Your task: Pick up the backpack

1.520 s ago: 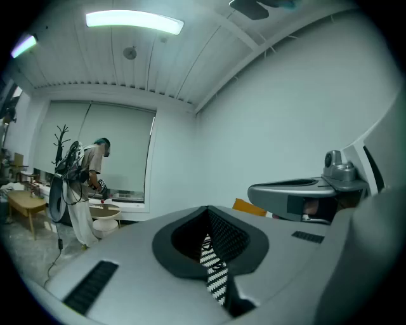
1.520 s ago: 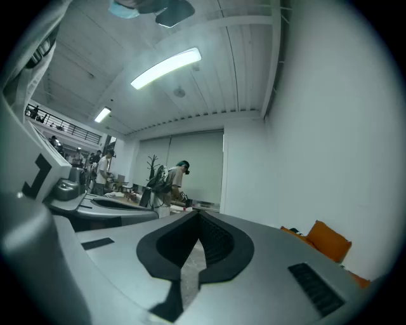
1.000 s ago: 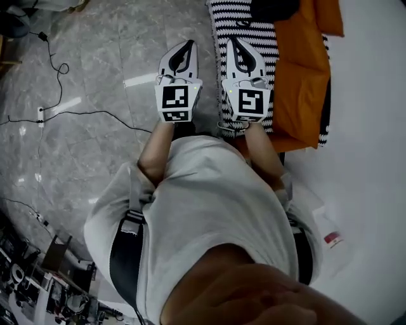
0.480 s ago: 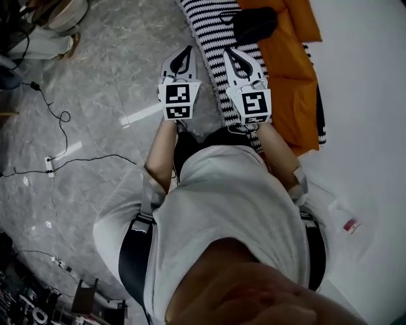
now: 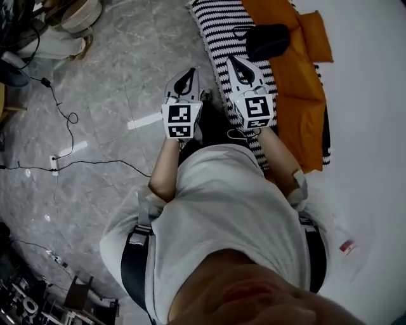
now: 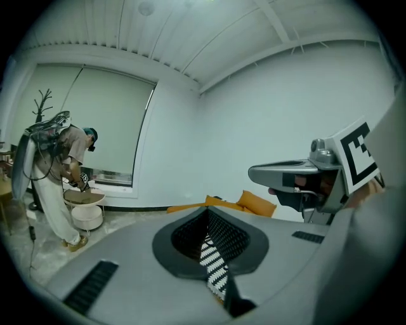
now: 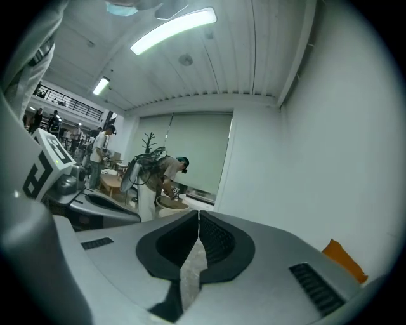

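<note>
The backpack is a small black bag lying on an orange cushion at the top right of the head view. Beside the cushion lies a black-and-white striped rug. My left gripper is over the grey floor just left of the rug, shut and empty. Over the rug's edge my right gripper is shut too, short of the bag. The left gripper view shows shut jaws, with the rug and cushion beyond. The right gripper view shows shut jaws and nothing held.
Black cables and a power strip lie on the marble floor at left. Another person bends over a round stool by the window. A white wall runs along the right, with a clear bag at its foot.
Both grippers have moved on along the striped rug with the person. The black bag has come from the head view's top edge down nearer the right gripper. Both grippers stay shut.
</note>
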Available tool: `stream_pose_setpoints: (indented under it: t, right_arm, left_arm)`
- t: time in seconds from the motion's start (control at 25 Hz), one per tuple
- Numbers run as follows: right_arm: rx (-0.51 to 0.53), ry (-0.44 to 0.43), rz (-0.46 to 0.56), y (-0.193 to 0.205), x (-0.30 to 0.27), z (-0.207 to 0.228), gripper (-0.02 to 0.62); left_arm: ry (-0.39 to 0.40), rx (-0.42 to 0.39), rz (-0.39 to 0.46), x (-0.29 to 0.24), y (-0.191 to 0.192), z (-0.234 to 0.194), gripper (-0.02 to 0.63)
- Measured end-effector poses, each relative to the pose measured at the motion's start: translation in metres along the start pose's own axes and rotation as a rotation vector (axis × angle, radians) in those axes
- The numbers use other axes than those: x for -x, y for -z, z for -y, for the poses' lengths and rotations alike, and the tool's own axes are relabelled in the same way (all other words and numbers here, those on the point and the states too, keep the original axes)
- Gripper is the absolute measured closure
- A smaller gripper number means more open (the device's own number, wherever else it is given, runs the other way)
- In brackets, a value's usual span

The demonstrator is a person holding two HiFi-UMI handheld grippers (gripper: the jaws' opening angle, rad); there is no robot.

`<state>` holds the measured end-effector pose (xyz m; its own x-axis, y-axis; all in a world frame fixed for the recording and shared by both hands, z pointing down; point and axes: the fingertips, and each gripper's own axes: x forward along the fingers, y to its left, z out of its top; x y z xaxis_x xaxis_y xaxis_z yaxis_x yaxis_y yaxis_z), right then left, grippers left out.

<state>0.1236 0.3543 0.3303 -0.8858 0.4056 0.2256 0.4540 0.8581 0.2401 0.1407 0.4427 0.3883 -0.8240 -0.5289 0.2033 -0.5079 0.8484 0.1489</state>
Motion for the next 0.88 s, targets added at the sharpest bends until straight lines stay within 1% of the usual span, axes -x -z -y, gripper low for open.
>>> stream_pose_setpoints:
  t: [0.08,0.12,0.2,0.28,0.4,0.52,0.6,0.68,0.8,0.88]
  right_arm:
    - [0.002,-0.004,-0.002,0.006,-0.02,0.003,0.555]
    - [0.001,-0.01,-0.011,0.011,-0.03,0.003,0.555]
    - [-0.001,-0.042,-0.041,0.025,-0.046,0.002,0.555]
    - [-0.019,-0.068,-0.061,0.037,-0.064,0.011,0.555]
    - [-0.055,-0.047,-0.054,0.042,-0.097,0.044,0.555]
    - [-0.066,-0.025,-0.063,0.049,-0.128,0.079,0.555]
    - [-0.069,-0.021,-0.077,0.057,-0.144,0.103,0.556]
    - [-0.084,-0.01,-0.084,0.065,-0.161,0.13,0.555]
    - [-0.133,0.038,-0.096,0.071,-0.187,0.17,0.555]
    - [-0.18,0.068,-0.109,0.077,-0.193,0.191,0.555]
  left_arm:
    - [-0.021,0.005,-0.004,-0.017,-0.003,-0.019,0.594]
    - [-0.017,0.009,-0.011,-0.026,-0.005,-0.025,0.594]
    - [0.02,0.012,-0.031,-0.046,-0.006,-0.029,0.594]
    - [0.056,-0.007,-0.045,-0.074,-0.008,-0.032,0.594]
    - [0.081,-0.043,-0.063,-0.124,-0.017,-0.041,0.594]
    - [0.11,-0.031,-0.117,-0.171,-0.012,-0.043,0.594]
    - [0.142,-0.041,-0.152,-0.204,-0.01,-0.038,0.594]
    - [0.184,-0.071,-0.169,-0.243,-0.015,-0.033,0.594]
    - [0.238,-0.102,-0.185,-0.298,-0.03,-0.032,0.594]
    - [0.256,-0.106,-0.209,-0.321,-0.035,-0.026,0.594]
